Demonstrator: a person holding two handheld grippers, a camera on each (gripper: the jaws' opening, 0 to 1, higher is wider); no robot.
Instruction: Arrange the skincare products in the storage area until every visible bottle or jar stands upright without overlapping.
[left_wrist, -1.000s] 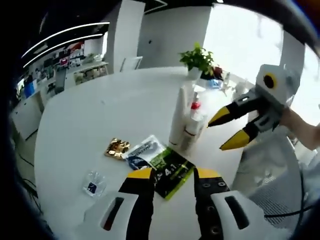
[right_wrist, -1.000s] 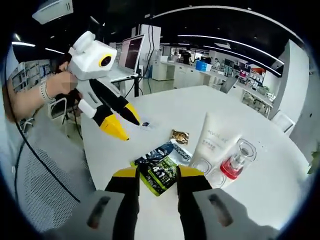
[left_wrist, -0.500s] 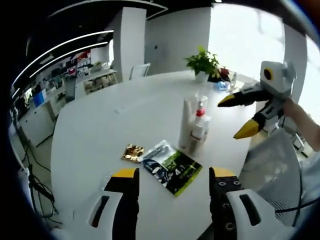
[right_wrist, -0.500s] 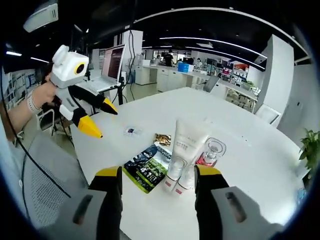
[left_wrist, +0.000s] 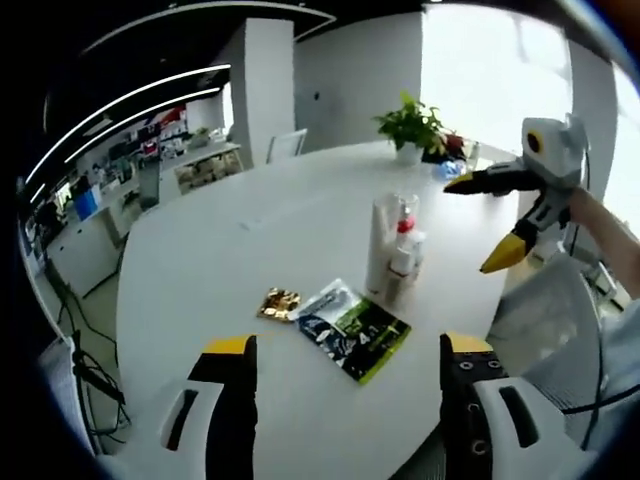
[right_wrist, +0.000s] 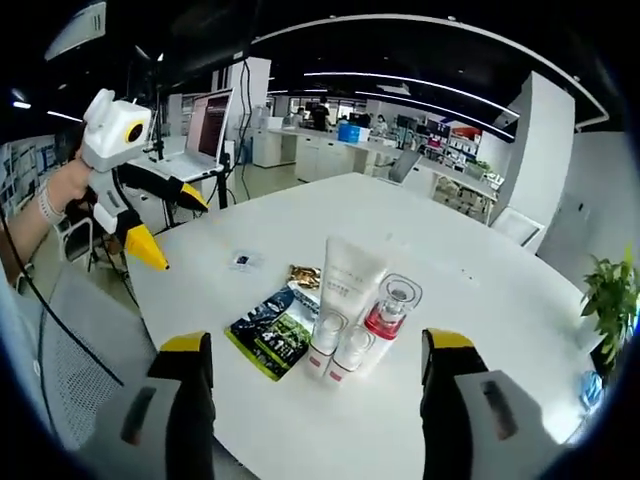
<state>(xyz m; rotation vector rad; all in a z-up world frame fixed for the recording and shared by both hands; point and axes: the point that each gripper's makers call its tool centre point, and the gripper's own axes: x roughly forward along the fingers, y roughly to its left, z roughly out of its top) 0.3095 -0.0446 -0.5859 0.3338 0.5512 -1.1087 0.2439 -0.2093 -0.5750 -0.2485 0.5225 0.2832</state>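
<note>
Both grippers have drawn back from the products since a second ago, and their fingers have spread. The left gripper (left_wrist: 345, 365) now has its fingers wide apart, holding nothing; the right gripper (right_wrist: 312, 365) is just as wide and empty. On the white desk (right_wrist: 480, 300) the tube (right_wrist: 345, 280) stands upright, touching the two small bottles (right_wrist: 338, 350) and the clear red-filled bottle (right_wrist: 385, 315). Just beside them lie a green sachet (left_wrist: 355, 330) and a gold packet (left_wrist: 280, 302).
</note>
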